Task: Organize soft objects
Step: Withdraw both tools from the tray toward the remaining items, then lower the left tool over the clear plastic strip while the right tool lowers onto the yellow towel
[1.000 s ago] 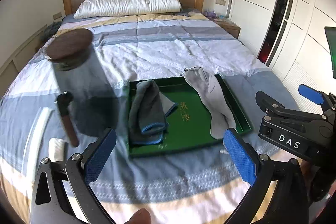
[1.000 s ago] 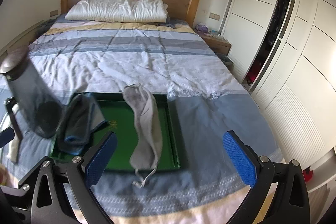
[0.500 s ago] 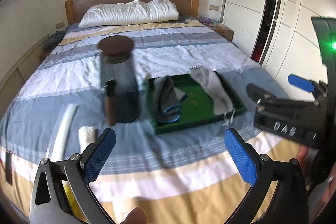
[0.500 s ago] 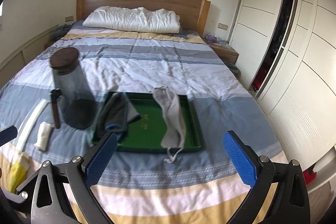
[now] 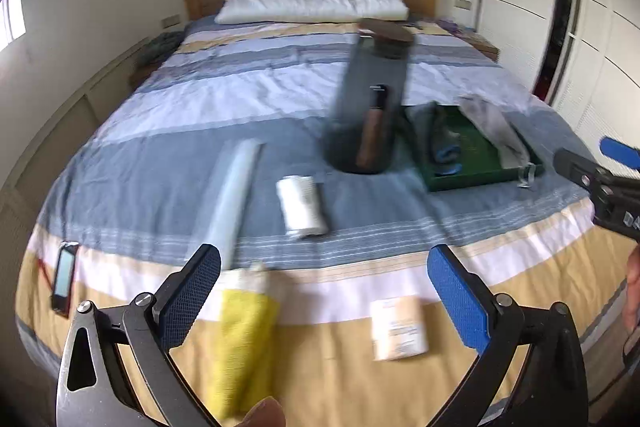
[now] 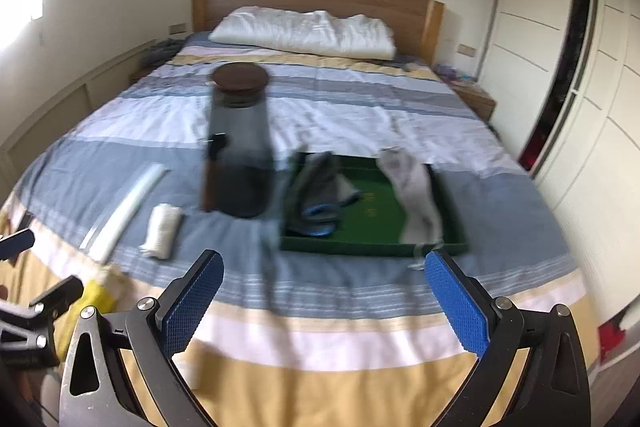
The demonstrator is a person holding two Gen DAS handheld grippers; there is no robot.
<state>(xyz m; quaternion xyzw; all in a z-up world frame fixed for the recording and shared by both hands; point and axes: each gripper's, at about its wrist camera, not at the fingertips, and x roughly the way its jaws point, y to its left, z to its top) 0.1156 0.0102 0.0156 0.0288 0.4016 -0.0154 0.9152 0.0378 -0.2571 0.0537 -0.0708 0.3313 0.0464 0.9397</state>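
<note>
Hovering over the foot of the bed [image 5: 320,115], both grippers are spread wide with nothing between the blue pads. Left gripper [image 5: 324,291] looks down at the near edge; right gripper [image 6: 324,295] faces the middle, and its body also shows at the right edge of the left view.

Green tray [image 6: 372,249] sits on the blue stripe, right of centre, and looks like the collection spot: 2 soft items already lie in it. A dark grey cloth with blue trim [image 6: 320,195] is folded on the tray's left side. A light grey sock-like piece [image 6: 416,195] lies along the right side, its end hanging over the near rim.

Just left of the tray stands a tall dark glass jar [image 6: 240,155] with a brown lid, a brown stick-like thing leaning on its front. Hard items, likely not for the tray.

Loose soft things outside the tray: a white rolled cloth [image 5: 302,205] on the blue stripe, and a yellow cloth [image 5: 240,343] right by the left gripper's left finger, blurred. A long white tube [image 5: 234,195] lies beside the roll. A small tan packet [image 5: 398,327] and a phone [image 5: 64,277] rest near the bed edge.

Judgement: the wide-set jaws suit a pick of the yellow cloth or the white roll. Task roughly half done. Heavy motion blur in both views.
</note>
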